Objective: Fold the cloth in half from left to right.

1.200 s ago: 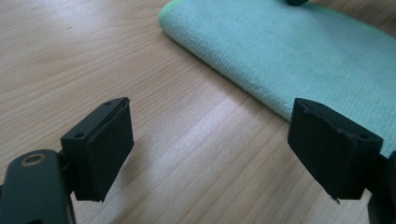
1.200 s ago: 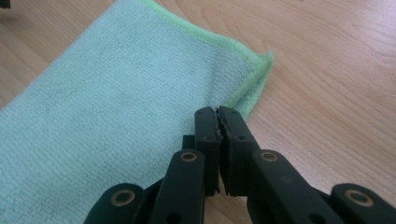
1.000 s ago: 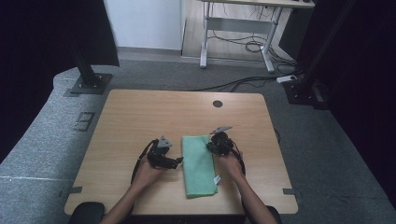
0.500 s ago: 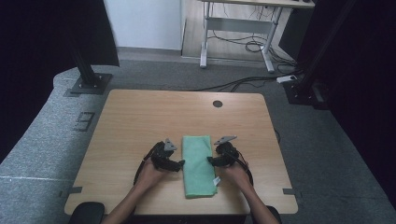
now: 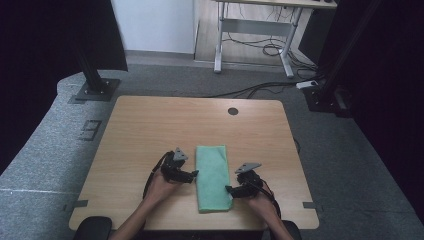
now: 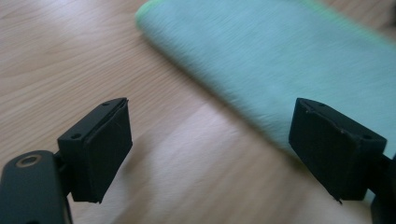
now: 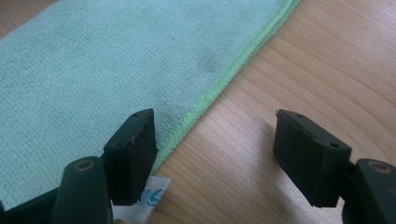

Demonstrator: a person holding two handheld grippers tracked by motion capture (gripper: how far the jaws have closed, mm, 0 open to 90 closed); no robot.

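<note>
Folded green cloth [image 5: 213, 177] lies flat at near-centre of wooden table [image 5: 150, 125]. Left gripper [image 5: 192, 174] jaws spread, at cloth's left edge. Right gripper [image 5: 228, 189] jaws spread, at right edge by the white tag [image 7: 148, 196], nothing pinched.

The far half of the surface [image 5: 150, 120] lies bare, free for passage. Near the front edge, a folded green cloth [image 5: 212, 177] lies flat between both claws.

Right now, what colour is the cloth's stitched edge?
Bright green on the mint-green cloth; right gripper view shows it best.
</note>
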